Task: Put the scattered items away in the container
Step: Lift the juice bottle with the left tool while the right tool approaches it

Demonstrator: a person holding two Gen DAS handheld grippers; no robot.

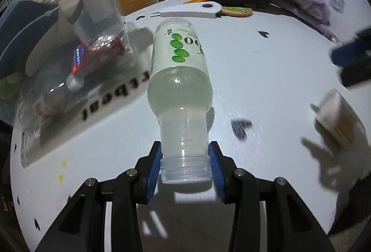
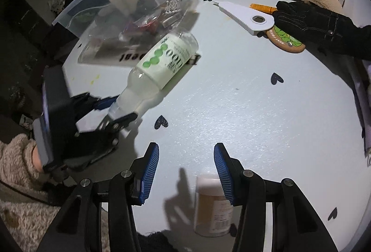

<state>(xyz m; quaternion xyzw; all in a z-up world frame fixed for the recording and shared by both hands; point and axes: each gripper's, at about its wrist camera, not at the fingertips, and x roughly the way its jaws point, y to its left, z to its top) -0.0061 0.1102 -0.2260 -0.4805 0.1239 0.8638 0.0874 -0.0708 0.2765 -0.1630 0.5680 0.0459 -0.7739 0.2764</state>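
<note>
Jaws of the left gripper (image 1: 185, 168) are closed on the neck of the drink bottle (image 1: 179, 80), just above its clear cap, so that the bottle points away from the camera and is carried base-first, tilted, above the desk (image 1: 266, 80); jaws of the right gripper (image 2: 186, 170) stand wide apart and hold nothing, hovering over a bare stretch of desk with a small tan jar (image 2: 214, 205) standing just below and between them. The step in hand appears to be the transfer of the bottle to the clear plastic container (image 2: 69, 17), which lies close ahead and to the left of the bottle and already holds several items. The next move calls for lifting the bottle's base over the container's rim, lowering it inside, and only then parting the jaws. Left on the desk are a white scraper (image 2: 245, 17), a round wooden tag (image 2: 287, 39), an orange tube (image 2: 263, 8) and a black glove (image 2: 320, 24), well apart from the container.
</note>
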